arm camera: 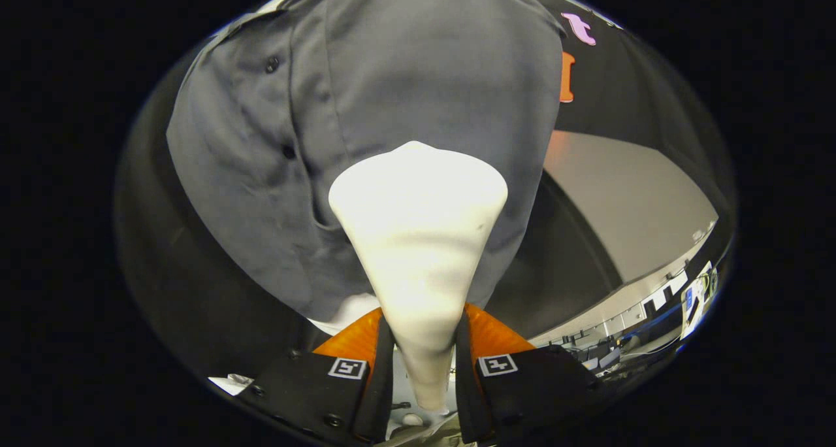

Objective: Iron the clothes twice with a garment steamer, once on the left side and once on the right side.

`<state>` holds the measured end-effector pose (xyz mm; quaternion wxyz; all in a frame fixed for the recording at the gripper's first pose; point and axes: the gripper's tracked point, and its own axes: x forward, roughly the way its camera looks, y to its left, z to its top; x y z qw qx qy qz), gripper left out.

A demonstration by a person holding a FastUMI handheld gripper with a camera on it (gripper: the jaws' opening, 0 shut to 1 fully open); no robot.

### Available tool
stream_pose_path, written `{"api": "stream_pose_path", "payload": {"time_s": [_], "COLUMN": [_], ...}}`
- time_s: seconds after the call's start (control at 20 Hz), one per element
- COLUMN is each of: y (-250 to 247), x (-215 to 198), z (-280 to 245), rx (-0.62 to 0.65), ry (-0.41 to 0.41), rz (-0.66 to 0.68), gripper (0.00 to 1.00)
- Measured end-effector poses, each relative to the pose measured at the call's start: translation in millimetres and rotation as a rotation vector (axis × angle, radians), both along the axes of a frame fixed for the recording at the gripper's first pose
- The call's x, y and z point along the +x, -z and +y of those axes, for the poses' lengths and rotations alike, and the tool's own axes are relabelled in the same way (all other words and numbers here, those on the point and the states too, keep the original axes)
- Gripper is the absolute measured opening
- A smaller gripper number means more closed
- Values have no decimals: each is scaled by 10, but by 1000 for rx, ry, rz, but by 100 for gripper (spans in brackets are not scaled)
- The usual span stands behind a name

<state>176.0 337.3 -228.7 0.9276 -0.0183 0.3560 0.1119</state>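
A grey button-up shirt (pixel 405 81) hangs in front of me against the booth's black wall, its button placket (pixel 287 146) running down left of centre. My gripper (pixel 423 362) is shut on the white garment steamer (pixel 418 238), both fingers pressing the narrow handle. The steamer widens into a cone-shaped head that points at the shirt's lower half, right of the placket. Whether the head touches the cloth cannot be told. The steamer hides the shirt's lower middle.
Black cloth wall (pixel 176 283) surrounds the shirt on the left and right. Beyond the shirt's right edge lie a pale floor or wall panel (pixel 627 205) and, further off, desks with equipment (pixel 679 303).
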Motion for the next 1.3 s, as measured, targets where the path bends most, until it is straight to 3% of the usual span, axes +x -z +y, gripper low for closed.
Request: {"api": "stream_pose_path", "payload": {"time_s": [0.4, 0.7, 0.95, 1.3], "y": [-1415, -2055, -2318, -2125], "x": [65, -32, -80, 31], "z": [455, 950, 1508, 1970], "rx": [24, 32, 41, 30], "ry": [-24, -73, -127, -145], "rz": [-173, -253, -294, -269], "gripper": [48, 48, 48, 48]}}
